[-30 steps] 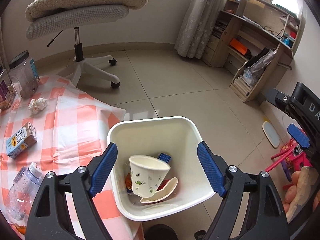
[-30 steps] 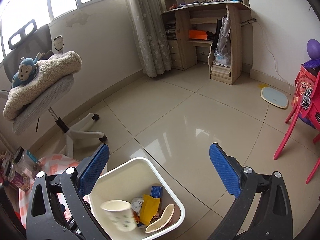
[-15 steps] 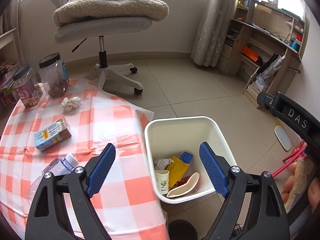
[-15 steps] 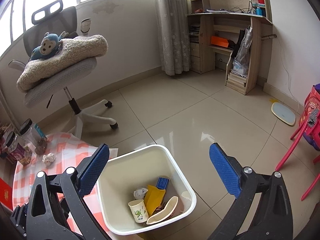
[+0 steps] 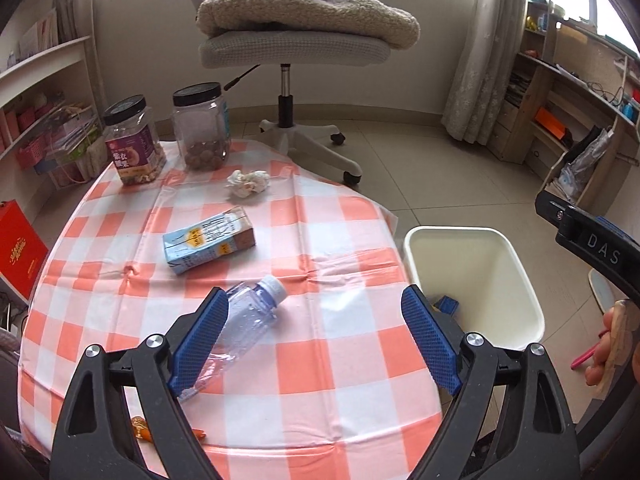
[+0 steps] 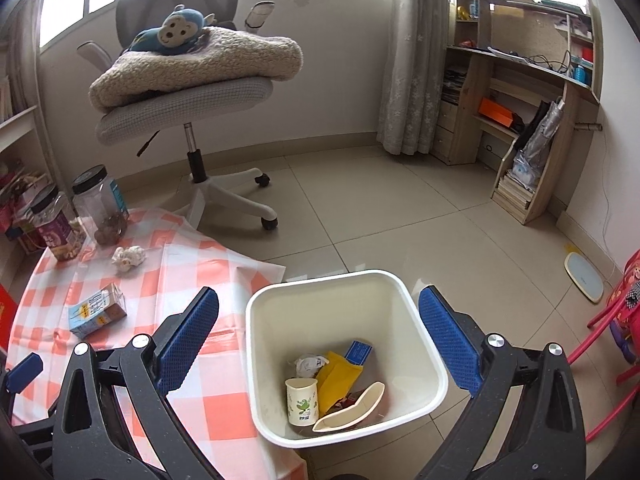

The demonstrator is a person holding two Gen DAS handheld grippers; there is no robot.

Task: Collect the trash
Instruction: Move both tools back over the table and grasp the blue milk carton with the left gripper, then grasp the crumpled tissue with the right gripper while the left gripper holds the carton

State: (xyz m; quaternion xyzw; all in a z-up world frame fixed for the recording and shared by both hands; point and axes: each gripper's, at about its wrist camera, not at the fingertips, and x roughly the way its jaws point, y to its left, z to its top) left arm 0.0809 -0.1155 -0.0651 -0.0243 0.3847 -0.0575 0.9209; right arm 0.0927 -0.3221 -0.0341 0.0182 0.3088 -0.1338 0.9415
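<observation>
On the orange-checked tablecloth (image 5: 344, 360) lie a crushed clear plastic bottle (image 5: 252, 316), a blue drink carton (image 5: 208, 240) and a crumpled tissue (image 5: 248, 182). My left gripper (image 5: 316, 300) hangs open over the cloth. The bottle's lower half runs behind its left finger, untouched. The white bin (image 5: 516, 264) stands on the floor at the table's right. In the right wrist view my right gripper (image 6: 319, 294) is open and empty above the bin (image 6: 256, 312), which holds a paper cup (image 6: 302, 396), a yellow wrapper (image 6: 336, 376) and other scraps.
Two black-lidded jars (image 5: 134, 140) (image 5: 202, 126) stand at the table's far side. An office chair (image 5: 296, 44) with a blanket and a plush monkey is behind it. An orange wrapper (image 5: 142, 428) lies at the near edge. A red child's chair (image 6: 616, 320) stands right of the bin.
The left view has swung from over the bin onto the table, and the bin now sits at its right. The paper cup has settled in the bin. The right view rolled, bringing the bin between its fingers.
</observation>
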